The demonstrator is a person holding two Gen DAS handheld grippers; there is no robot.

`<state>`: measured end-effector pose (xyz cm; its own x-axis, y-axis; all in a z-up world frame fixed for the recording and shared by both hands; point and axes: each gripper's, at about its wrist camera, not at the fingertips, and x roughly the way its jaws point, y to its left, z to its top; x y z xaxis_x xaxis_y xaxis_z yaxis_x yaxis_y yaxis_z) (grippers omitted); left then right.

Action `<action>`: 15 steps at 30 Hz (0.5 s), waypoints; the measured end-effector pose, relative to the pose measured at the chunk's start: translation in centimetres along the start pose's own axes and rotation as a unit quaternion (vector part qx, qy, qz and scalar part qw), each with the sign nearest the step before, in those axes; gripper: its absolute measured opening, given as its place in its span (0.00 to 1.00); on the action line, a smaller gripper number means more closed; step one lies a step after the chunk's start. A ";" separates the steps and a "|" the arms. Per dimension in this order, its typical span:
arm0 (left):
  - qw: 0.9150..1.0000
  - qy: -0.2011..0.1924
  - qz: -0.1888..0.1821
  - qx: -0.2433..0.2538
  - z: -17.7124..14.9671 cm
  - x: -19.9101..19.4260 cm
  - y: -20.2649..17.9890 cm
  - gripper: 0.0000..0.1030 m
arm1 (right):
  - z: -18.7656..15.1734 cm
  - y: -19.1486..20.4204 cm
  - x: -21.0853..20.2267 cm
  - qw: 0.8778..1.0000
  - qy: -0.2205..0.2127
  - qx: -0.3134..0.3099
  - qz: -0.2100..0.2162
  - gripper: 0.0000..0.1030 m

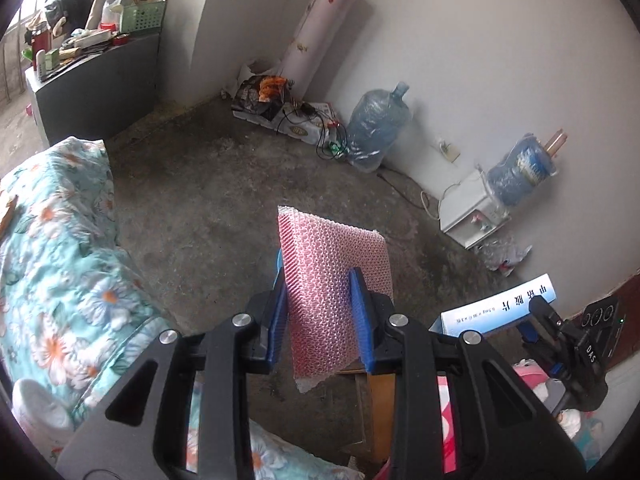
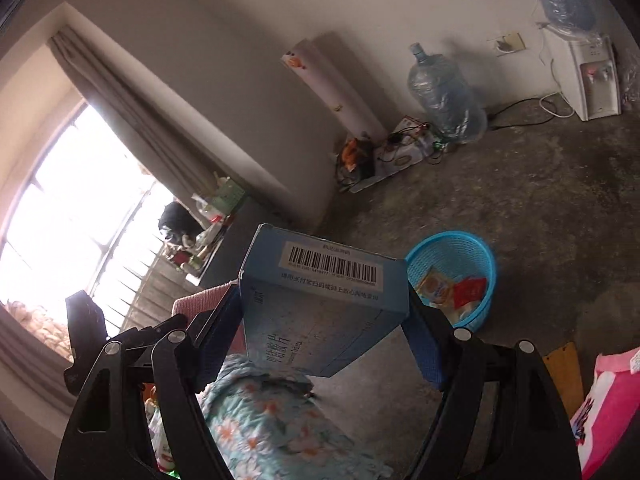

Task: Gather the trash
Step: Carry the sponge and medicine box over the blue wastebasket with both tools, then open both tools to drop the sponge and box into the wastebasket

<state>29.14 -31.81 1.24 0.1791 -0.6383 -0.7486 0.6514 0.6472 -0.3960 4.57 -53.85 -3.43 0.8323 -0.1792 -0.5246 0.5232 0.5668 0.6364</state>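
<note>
Your left gripper (image 1: 320,312) is clamped on a pink bubble-wrap pouch (image 1: 334,280); its blue pads (image 1: 360,316) press both faces, and the pouch stands upright between them, held above the concrete floor (image 1: 208,184). Your right gripper (image 2: 324,332) is clamped on a blue medicine box (image 2: 320,304); the barcode end faces the camera, and the box sits tilted between the two fingers. In the left wrist view that same box (image 1: 500,308) shows at the right edge, held just beside the pouch but not touching it.

A blue mesh basket (image 2: 486,256) stands on the floor beyond the box in the right wrist view; several wrappers (image 2: 452,288) already lie in it. A floral quilt (image 1: 60,264) covers the bed at your left; a pink bag (image 2: 608,404) sits at the lower right of the right wrist view.

Along the far wall you have a large water bottle (image 1: 378,128) on the floor, a small white dispenser (image 1: 474,216) with another bottle (image 1: 520,172) on top, a rolled sheet (image 1: 320,32) leaning in the corner, and a flat carton (image 1: 288,120) with cables on it; a dark cabinet (image 1: 96,92) with clutter stands near the window (image 2: 72,208).
</note>
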 end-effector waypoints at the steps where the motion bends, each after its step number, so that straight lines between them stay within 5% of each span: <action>1: 1.000 0.013 0.003 0.004 0.4 1.8 -0.4 0.27 | 0.4 -0.7 1.0 1.000 0.001 0.002 -0.011 0.72; 15: 0.988 0.145 0.047 0.026 1.7 24.0 -3.9 0.29 | 3.4 -10.6 16.4 0.989 0.078 0.025 -0.123 0.73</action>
<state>32.13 -50.36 -14.31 0.0270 -0.4261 -0.9043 0.6799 0.6710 -0.2958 13.34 -65.52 -16.87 0.6424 -0.1781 -0.7454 0.7180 0.4798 0.5042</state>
